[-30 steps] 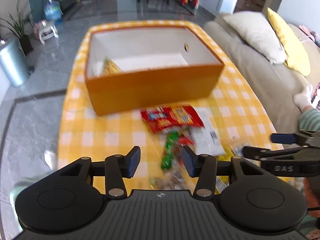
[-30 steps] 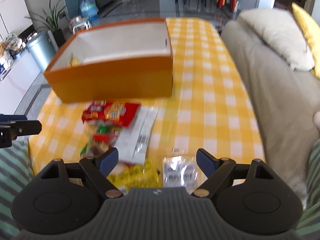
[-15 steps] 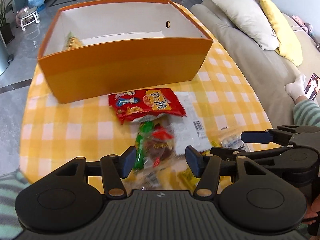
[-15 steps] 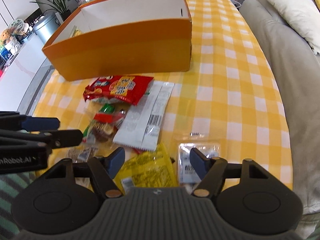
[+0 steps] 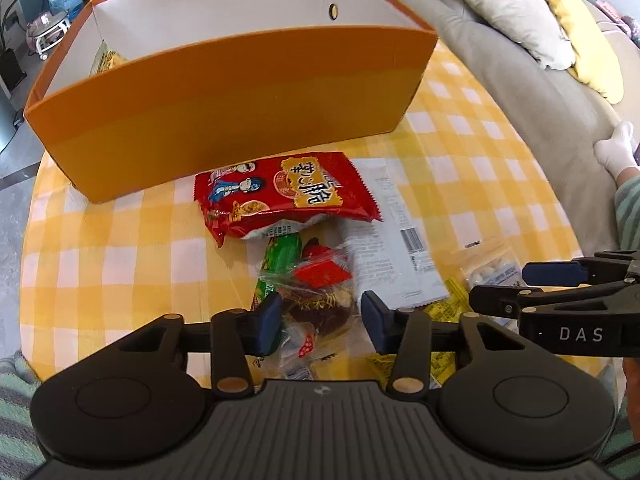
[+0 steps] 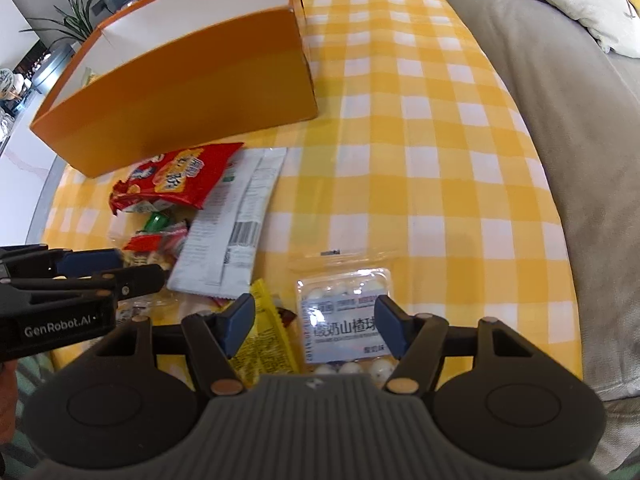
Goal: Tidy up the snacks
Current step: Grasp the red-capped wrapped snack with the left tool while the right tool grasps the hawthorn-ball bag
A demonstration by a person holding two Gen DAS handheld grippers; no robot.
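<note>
Over the checked table [image 6: 420,128], both grippers' fingers [image 5: 267,320] gape, holding nothing.

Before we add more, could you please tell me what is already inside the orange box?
One yellow snack packet leans in the orange box's far left corner; the near wall hides the floor.

Before you, an open orange box [image 5: 240,92] with a yellow packet [image 5: 105,60] in its left end stands mid-table, and flat at the near edge lie a red bag [image 5: 280,196], white sachet [image 5: 394,240], clear candy pack [image 5: 320,292], yellow wrapper [image 6: 264,340] and hawthorn-ball tray [image 6: 346,316].
</note>
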